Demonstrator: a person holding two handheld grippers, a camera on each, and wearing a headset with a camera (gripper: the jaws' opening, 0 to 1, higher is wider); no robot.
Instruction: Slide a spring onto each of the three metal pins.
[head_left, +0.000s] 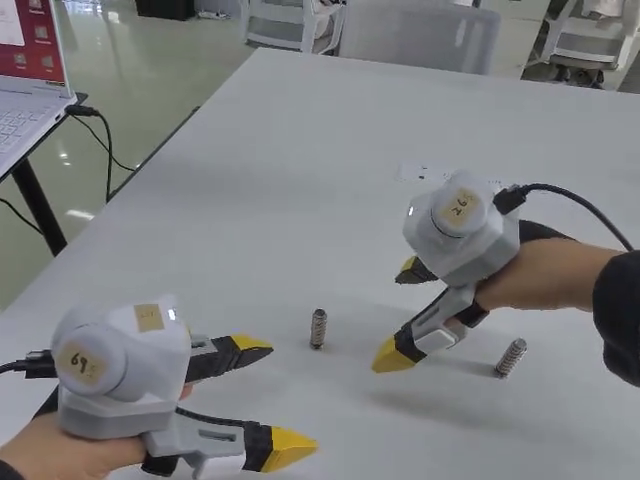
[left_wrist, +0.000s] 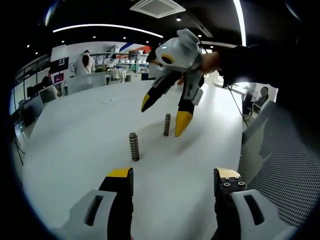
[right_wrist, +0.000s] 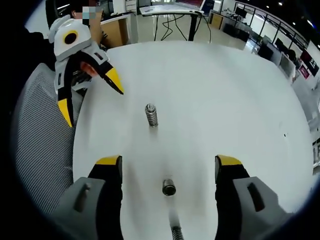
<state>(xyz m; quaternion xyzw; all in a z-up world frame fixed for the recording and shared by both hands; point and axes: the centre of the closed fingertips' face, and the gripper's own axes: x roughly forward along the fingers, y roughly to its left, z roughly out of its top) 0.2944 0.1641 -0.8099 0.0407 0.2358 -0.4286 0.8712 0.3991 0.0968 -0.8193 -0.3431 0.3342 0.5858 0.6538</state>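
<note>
Nearest, by the near edge of the desk, our left gripper hangs with its jaws wide apart and nothing between them. Further in from that edge a spring stands upright on bare desk. Our right gripper hovers just beyond it, jaws likewise spread and empty, the lower tip close to the surface. A second spring sits further toward the right edge, behind the right gripper. In the right gripper view a small metal piece shows low between the jaws. We cannot tell whether it is a pin, nor whether either spring already has a pin inside it. We judge the step to be the pickup, with nothing grasped yet. Next, one gripper must close squarely across a spring's coils while the other steadies a pin, with the ends lined up.
</note>
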